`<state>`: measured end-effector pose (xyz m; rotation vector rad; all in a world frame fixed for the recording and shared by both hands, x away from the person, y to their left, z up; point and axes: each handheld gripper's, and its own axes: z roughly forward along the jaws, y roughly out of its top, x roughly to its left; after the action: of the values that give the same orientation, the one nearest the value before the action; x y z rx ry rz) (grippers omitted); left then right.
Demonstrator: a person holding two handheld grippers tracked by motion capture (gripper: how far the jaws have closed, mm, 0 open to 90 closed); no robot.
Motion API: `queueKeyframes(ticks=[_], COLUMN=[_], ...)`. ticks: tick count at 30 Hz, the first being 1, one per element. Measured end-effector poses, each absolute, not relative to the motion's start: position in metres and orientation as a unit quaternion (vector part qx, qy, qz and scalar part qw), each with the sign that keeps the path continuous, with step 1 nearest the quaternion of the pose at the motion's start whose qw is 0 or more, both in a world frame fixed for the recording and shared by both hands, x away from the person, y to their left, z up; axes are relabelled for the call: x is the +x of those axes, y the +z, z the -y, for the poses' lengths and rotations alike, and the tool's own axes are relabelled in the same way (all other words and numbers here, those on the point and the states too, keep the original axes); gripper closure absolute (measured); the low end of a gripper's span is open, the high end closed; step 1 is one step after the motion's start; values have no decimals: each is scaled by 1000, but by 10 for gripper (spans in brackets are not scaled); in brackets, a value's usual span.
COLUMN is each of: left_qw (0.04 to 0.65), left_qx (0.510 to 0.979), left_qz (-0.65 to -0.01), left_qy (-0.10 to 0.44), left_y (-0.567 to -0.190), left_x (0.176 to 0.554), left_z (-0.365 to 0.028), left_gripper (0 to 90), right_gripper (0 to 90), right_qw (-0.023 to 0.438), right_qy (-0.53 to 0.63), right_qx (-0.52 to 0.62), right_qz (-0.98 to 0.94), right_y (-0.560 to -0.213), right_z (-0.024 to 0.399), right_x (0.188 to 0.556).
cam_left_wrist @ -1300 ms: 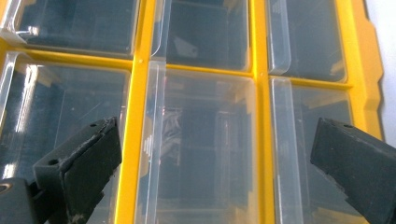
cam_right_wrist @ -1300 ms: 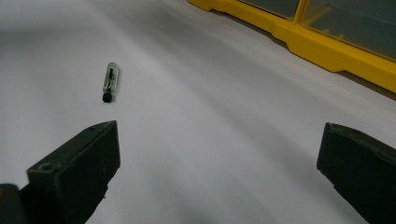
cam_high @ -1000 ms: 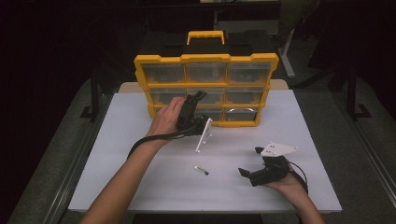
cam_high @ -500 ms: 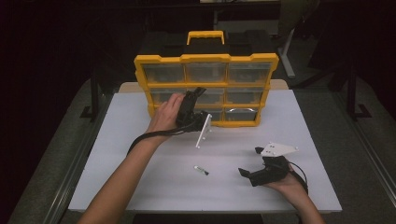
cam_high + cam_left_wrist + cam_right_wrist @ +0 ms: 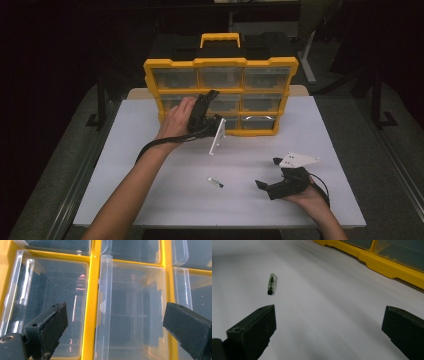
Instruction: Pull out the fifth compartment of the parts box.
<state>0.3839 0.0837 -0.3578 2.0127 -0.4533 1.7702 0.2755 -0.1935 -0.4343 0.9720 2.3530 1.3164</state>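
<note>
While left tool (image 5: 115,332) gapes at drawer (image 5: 130,312), contents unclear; right tool (image 5: 329,335) apart.

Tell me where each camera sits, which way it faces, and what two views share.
High view: above the person's side, looking forward and down on the table; both forearms, left gripper, right gripper.
Left gripper view: close to the yellow organizer, facing its clear drawers; own open jaws.
Right gripper view: low over the table, own open jaws.
Shared: the small tube, right and high.
</note>
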Motion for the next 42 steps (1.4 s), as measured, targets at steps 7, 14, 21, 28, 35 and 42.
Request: queueKeyframes(ticks=[7, 14, 21, 28, 35, 42], left_qw=[207, 205, 200, 206, 181, 187], left_qx=[721, 718, 715, 713, 714, 715], left_qz=[163, 159, 157, 153, 157, 153], left_qy=[641, 646, 651, 653, 658, 656], left_y=[-356, -356, -357, -357, -353, -353], left_x=[385, 386, 384, 384, 383, 385], left_z=[-84, -83, -82, -81, -81, -78], left_gripper=[78, 153, 233, 349, 437, 514], right_gripper=[0, 0, 0, 0, 0, 0], right_qw=[137, 137, 137, 137, 137, 136], right_qy=[455, 455, 455, 456, 455, 456], right_qx=[336, 337, 337, 338, 337, 338], right_qz=[-813, -813, -812, -812, -813, -812], right_y=[-434, -434, -434, -434, -434, -434], right_z=[194, 194, 194, 194, 194, 194], right_x=[276, 276, 275, 275, 276, 276])
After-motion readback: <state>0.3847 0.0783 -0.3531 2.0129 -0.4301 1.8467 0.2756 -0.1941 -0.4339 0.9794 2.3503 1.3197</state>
